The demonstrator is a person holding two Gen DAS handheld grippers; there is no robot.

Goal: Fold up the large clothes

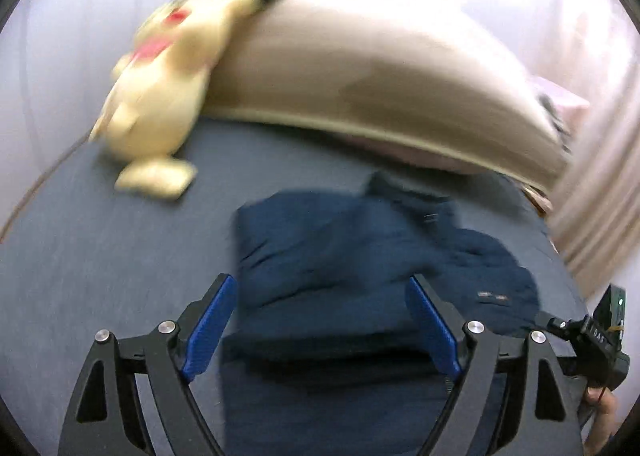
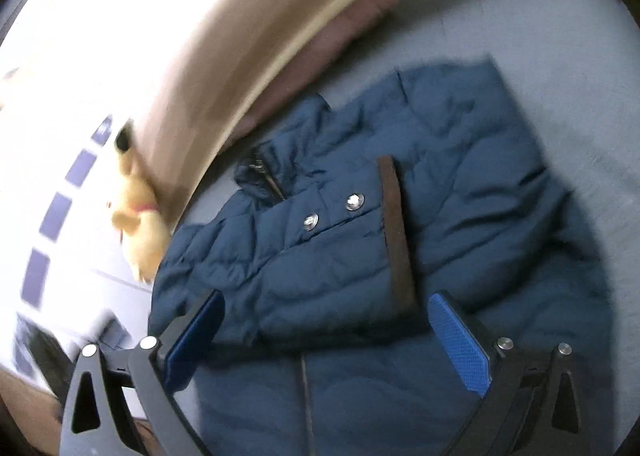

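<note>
A navy quilted jacket (image 2: 360, 224) is spread on a grey-blue bed sheet (image 1: 100, 256), partly folded, with one layer doubled over the lower body. Two metal snaps (image 2: 332, 210) and a brown trim strip (image 2: 396, 232) are seen on the upper layer, and a zipper at the collar (image 2: 264, 172). In the left wrist view the jacket (image 1: 360, 256) is shown as a thick bundle whose left edge is straight and whose right edge is rumpled.

The left gripper (image 1: 320, 288) is held above the near part of the jacket, its blue-padded fingers (image 1: 212, 328) spread wide with nothing between them. The right gripper (image 2: 324, 308) is likewise spread wide over the folded hem, gripping nothing.

Bare sheet is left to the left of the jacket (a broad stretch up to a yellow plush toy (image 1: 160, 96)). Behind the jacket, a beige pillow (image 1: 360, 68) is laid across the bed. A pale curtain (image 1: 600, 196) hangs at the right edge. On the other gripper's body (image 1: 600, 340), small white lettering is seen, too blurred to be read.
</note>
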